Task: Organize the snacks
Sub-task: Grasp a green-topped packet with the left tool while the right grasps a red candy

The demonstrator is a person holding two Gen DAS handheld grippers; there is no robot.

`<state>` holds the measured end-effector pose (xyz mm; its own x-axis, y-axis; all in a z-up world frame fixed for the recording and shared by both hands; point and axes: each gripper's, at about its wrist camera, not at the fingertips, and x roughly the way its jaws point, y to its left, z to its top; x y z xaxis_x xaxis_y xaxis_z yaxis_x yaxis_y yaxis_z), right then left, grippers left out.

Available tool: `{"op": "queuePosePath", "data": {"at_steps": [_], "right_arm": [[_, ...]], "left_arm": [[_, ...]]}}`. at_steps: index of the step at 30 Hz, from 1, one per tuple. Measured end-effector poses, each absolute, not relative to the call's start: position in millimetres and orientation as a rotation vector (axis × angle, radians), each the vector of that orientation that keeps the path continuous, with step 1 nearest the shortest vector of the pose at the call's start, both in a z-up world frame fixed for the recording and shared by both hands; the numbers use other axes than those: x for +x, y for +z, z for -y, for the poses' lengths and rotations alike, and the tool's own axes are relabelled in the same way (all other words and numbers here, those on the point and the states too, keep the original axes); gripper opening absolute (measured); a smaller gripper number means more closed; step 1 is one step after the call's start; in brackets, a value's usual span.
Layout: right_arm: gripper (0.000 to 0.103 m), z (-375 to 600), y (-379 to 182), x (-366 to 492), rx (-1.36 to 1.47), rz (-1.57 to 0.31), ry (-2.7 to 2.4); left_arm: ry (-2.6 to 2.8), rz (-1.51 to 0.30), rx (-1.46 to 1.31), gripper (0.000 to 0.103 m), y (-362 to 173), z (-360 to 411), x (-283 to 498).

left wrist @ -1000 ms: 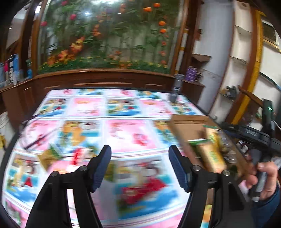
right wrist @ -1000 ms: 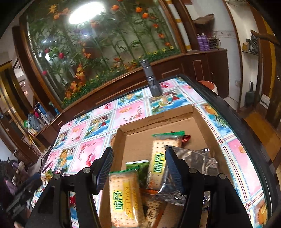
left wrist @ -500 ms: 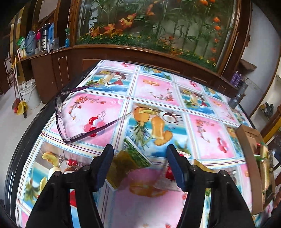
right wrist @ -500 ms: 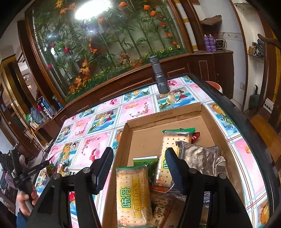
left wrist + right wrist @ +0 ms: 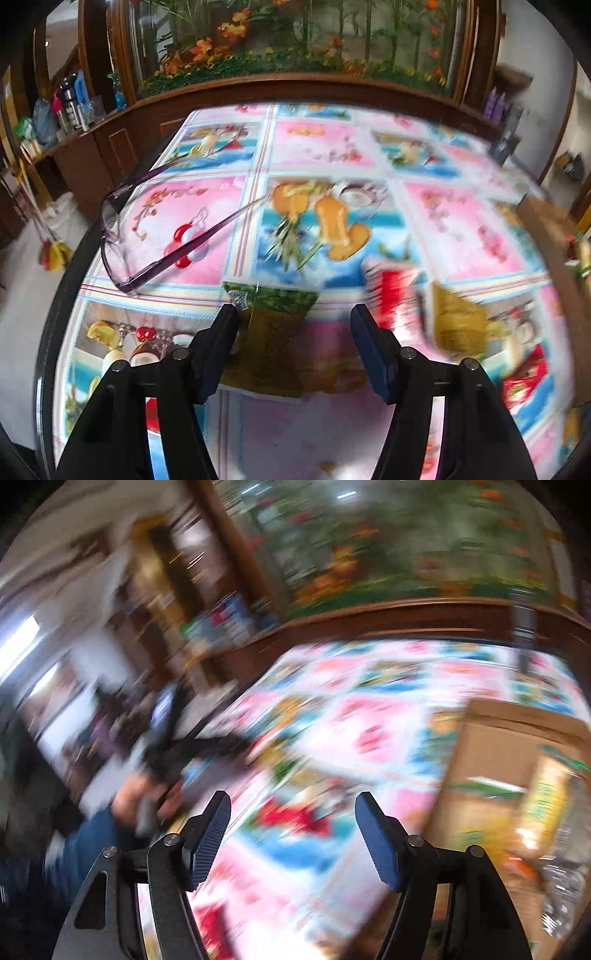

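Observation:
My left gripper (image 5: 293,325) is open and empty, low over the table, with a green and brown snack packet (image 5: 275,328) lying between its fingers. A red packet (image 5: 393,291) and a yellow packet (image 5: 456,321) lie just right of it, blurred. My right gripper (image 5: 291,816) is open and empty above the table, left of the cardboard box (image 5: 491,738). The box holds cracker packets (image 5: 546,797) and a silver packet (image 5: 565,897). The box edge also shows in the left wrist view (image 5: 546,221). The right wrist view is heavily blurred.
A pair of purple glasses (image 5: 147,236) lies open on the fruit-patterned tablecloth (image 5: 461,229) near the table's left edge. A dark flashlight (image 5: 522,627) stands at the far side. The person's hand with the left gripper (image 5: 162,775) shows at the left.
My left gripper has come closer and lower over the green and brown packet. My right gripper has swung left, away from above the box, and its view is now blurred.

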<state>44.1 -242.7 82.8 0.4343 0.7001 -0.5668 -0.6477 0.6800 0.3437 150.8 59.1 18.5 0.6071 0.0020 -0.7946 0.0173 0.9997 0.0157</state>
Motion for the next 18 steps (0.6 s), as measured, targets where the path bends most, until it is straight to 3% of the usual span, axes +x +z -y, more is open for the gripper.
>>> {"op": "queuePosePath", "data": {"at_steps": [2, 3, 4, 12, 13, 15, 18], "right_arm": [[0.074, 217.3, 78.0, 26.6, -0.067, -0.749, 0.906], [0.074, 209.0, 75.2, 20.0, -0.108, -0.757, 0.934], [0.075, 202.0, 71.5, 14.7, -0.139, -0.775, 0.978], [0.074, 160.8, 34.0, -28.2, -0.421, -0.871, 1.148], [0.063, 158.5, 27.2, -29.4, -0.446, -0.893, 1.149], [0.050, 156.2, 16.0, -31.8, -0.484, -0.925, 1.142], [0.039, 157.7, 13.7, -33.0, -0.510, -0.919, 1.142]], "left_arm": [[-0.003, -0.912, 0.016, 0.057, 18.3, -61.4, 149.5], [0.006, -0.909, 0.015, 0.045, 19.4, -62.9, 149.0], [0.016, -0.908, 0.015, 0.040, 20.1, -64.2, 148.5], [0.032, -0.909, 0.022, 0.036, 20.7, -65.0, 148.6], [0.032, -0.909, 0.020, 0.036, 20.4, -65.7, 149.1], [0.037, -0.907, 0.020, 0.036, 20.1, -66.1, 148.9], [0.040, -0.904, 0.017, 0.036, 19.9, -66.0, 148.8]]}}
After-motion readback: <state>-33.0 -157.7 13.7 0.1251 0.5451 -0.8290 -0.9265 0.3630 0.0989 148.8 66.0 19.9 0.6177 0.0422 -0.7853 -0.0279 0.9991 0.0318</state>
